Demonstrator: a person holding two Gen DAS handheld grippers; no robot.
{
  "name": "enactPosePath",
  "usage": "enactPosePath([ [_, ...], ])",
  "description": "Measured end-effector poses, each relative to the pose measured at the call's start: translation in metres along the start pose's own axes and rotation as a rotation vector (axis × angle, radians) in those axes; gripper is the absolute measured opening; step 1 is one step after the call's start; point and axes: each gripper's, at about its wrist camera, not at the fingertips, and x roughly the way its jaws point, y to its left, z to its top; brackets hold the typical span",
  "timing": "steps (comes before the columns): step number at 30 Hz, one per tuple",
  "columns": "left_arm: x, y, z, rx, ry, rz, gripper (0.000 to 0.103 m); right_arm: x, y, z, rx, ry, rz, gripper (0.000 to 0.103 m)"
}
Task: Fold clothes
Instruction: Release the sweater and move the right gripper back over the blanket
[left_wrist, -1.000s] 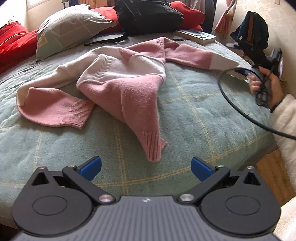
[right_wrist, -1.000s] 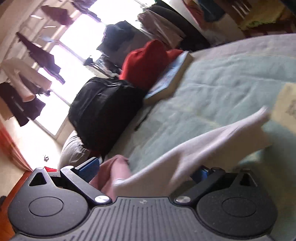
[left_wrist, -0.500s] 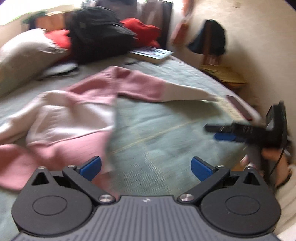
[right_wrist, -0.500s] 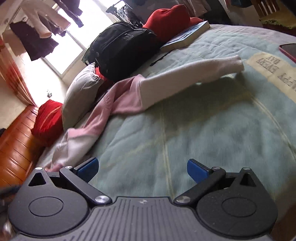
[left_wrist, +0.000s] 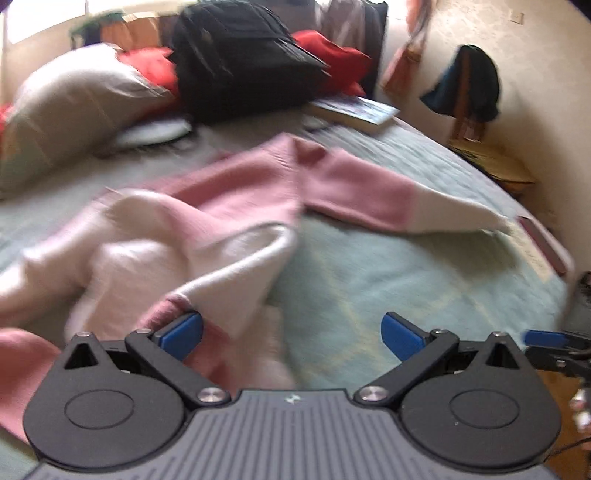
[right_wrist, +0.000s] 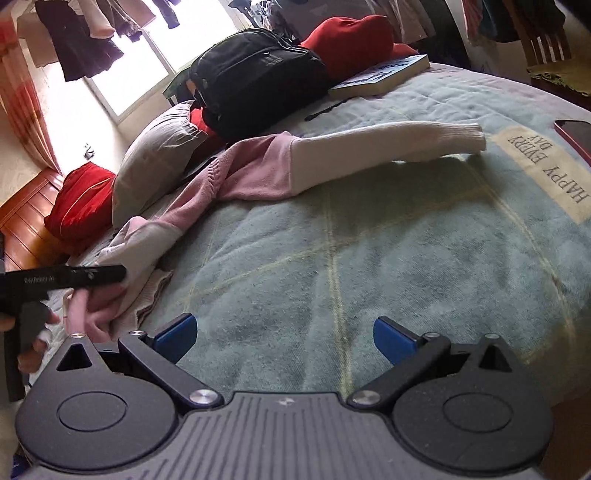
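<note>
A pink and white sweater (left_wrist: 236, 192) lies crumpled on the green blanket (left_wrist: 388, 269). One sleeve is stretched out to the right, ending in a white cuff (right_wrist: 461, 138). My left gripper (left_wrist: 291, 334) is open and low over the sweater's near edge, where a white fold (left_wrist: 240, 291) lies just past its left finger. Over bare blanket (right_wrist: 369, 258), my right gripper (right_wrist: 284, 338) stands open with nothing between its fingers, the sweater (right_wrist: 258, 173) well ahead of it. The right wrist view shows the left gripper's black body (right_wrist: 66, 277) and the hand (right_wrist: 92, 314) holding it at the left edge.
A black backpack (right_wrist: 258, 74), a book (right_wrist: 384, 75), a grey pillow (right_wrist: 155, 155) and red cushions (right_wrist: 351, 40) crowd the head of the bed. A phone (right_wrist: 576, 136) lies at the bed's right edge beside a printed label (right_wrist: 546, 170). A chair (left_wrist: 469, 92) draped with clothes stands by the wall.
My right gripper has drawn back from the white sleeve, which now lies stretched out on the blanket. My left gripper has swung right and come close to the sweater's near edge.
</note>
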Motion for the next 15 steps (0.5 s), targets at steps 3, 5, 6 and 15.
enactPosePath([
  [3, 0.006, 0.027, 0.002, -0.023, 0.018, 0.045, 0.102, 0.008, 0.002, 0.0, 0.008, 0.014, 0.011, 0.103],
  [5, 0.009, 0.044, 0.001, -0.041, 0.02, 0.066, 0.102, 0.011, 0.005, -0.001, 0.003, 0.024, 0.018, 0.103],
  [6, 0.01, 0.052, -0.001, -0.052, 0.022, 0.072, 0.102, 0.013, 0.006, -0.002, -0.002, 0.029, 0.02, 0.103],
  [15, -0.001, 0.094, -0.022, -0.201, 0.054, 0.058, 0.102, 0.014, 0.025, 0.002, -0.074, 0.036, 0.076, 0.103],
])
